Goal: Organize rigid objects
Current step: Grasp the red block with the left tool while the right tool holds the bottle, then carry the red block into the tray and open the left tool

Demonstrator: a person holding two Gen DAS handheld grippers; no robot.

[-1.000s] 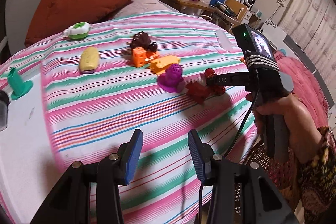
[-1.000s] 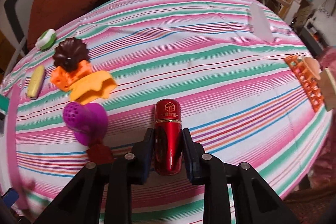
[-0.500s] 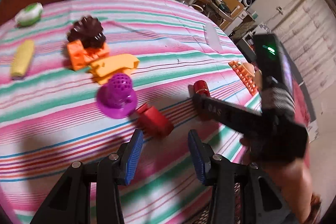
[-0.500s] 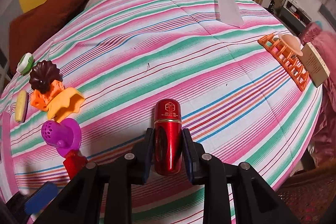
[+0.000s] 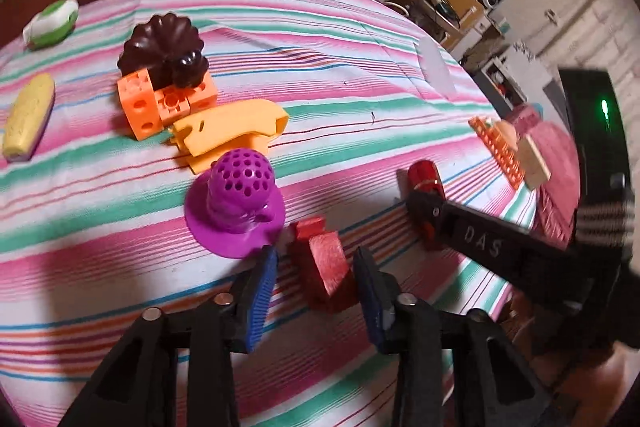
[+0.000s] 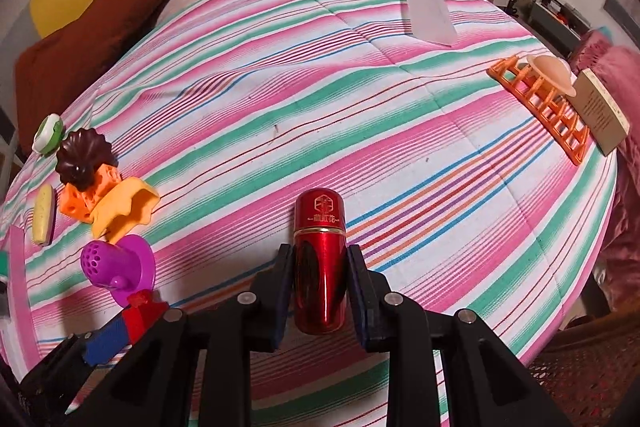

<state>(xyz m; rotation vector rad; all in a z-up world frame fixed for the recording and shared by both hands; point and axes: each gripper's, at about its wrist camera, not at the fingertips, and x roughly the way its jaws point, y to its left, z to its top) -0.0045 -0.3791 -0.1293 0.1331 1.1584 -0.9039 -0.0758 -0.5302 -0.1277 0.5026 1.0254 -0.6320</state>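
Left tool (image 5: 314, 281) jaws just closing around red block (image 5: 324, 269), contact unclear; right tool (image 6: 320, 285) clamps red bottle (image 6: 320, 263). Toy cluster upper left grouped, sorting unfinished.

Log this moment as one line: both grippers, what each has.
left gripper: jaws closing around red block, pads not yet pressing | right gripper: shut on red bottle | surface: striped bedcover

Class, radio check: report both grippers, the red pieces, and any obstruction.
Right gripper shut on red bottle. Left gripper closing around red block, pads not yet pressing. Purple strainer crowds the left finger.
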